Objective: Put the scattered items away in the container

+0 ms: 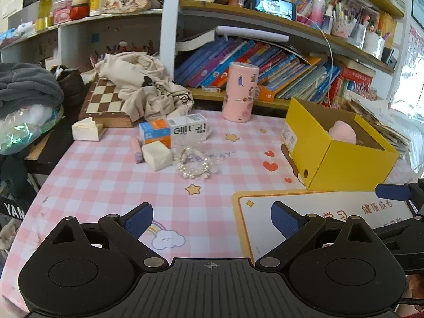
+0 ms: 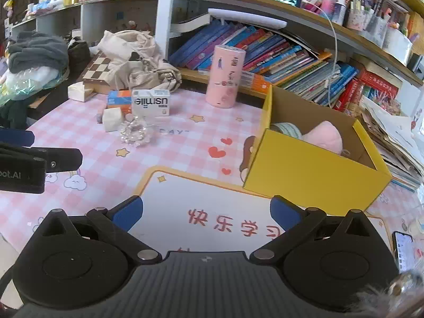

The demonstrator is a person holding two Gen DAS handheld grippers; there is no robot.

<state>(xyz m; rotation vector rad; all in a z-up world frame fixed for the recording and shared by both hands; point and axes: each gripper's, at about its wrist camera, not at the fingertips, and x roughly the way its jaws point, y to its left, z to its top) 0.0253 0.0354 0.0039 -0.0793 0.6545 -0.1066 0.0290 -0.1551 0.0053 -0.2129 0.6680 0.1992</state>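
Observation:
An open yellow box (image 1: 341, 163) (image 2: 304, 169) stands on the pink checked tablecloth at the right, with a pink plush (image 1: 343, 132) (image 2: 324, 136) and a roll (image 2: 287, 129) inside. Left of it lie a white "usmile" box (image 1: 188, 129) (image 2: 151, 103), an orange-blue box (image 1: 155, 132) (image 2: 119, 100), a white block (image 1: 157, 155) (image 2: 112, 119), a pearl bracelet (image 1: 196, 168) (image 2: 136, 133) and a pink stick (image 1: 135, 149). A pink cylinder (image 1: 239, 92) (image 2: 225, 76) stands upright behind. My left gripper (image 1: 212, 220) and right gripper (image 2: 206, 212) hover open and empty near the front.
A white-and-yellow mat (image 1: 304, 212) (image 2: 212, 212) lies in front of the box. A chessboard (image 1: 104, 98), a crumpled cloth bag (image 1: 148, 84), a torn white carton (image 1: 86, 129) and bookshelves (image 2: 265, 50) crowd the back. A phone (image 2: 404, 251) lies at the right edge.

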